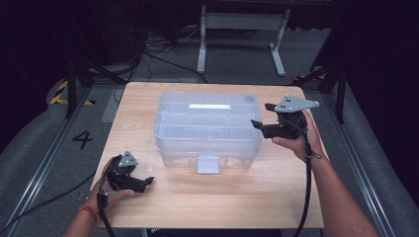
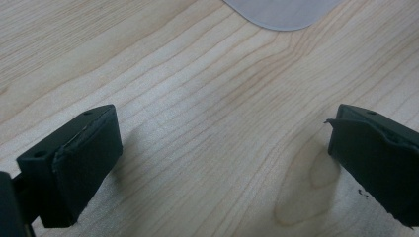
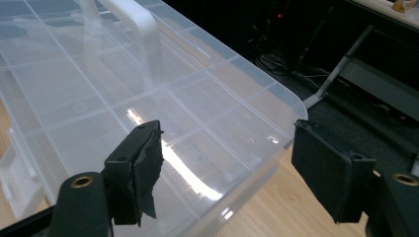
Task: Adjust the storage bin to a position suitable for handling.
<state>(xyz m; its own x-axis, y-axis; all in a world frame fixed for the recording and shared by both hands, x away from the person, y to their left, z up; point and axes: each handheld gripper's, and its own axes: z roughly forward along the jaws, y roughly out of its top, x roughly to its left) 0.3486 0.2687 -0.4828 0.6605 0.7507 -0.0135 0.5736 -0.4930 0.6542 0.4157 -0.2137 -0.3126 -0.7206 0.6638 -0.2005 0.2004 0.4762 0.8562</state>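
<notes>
A clear plastic storage box (image 1: pixel 207 129) is sitting at the middle of a light wooden table (image 1: pixel 212 197), its lid closed, a white handle (image 3: pixel 141 24) lying along the top and a latch tab (image 1: pixel 208 164) hanging at its near side. The right gripper (image 1: pixel 262 116) is hovering at the box's right end, its jaws standing wide and empty above the lid's corner; in the right gripper view one pad (image 3: pixel 146 168) is showing torn, ragged facing. The left gripper (image 1: pixel 143 181) is resting low over the table near the front left, well apart from the box, its jaws likewise wide with only bare wood between them.

Risk: the lid is smooth and glossy, so a pinch on its rounded corner is likely to slip, and the frayed pad may be worsening this. With the left gripper not bracing the box, a sideways push from the right could be sliding it across the table. Whether the latch is fastened cannot be told.

Surroundings: grey floor (image 1: pixel 39 143), loose cables (image 1: pixel 163 59), a metal stand (image 1: pixel 242 29) beyond the table, and dark surroundings.
</notes>
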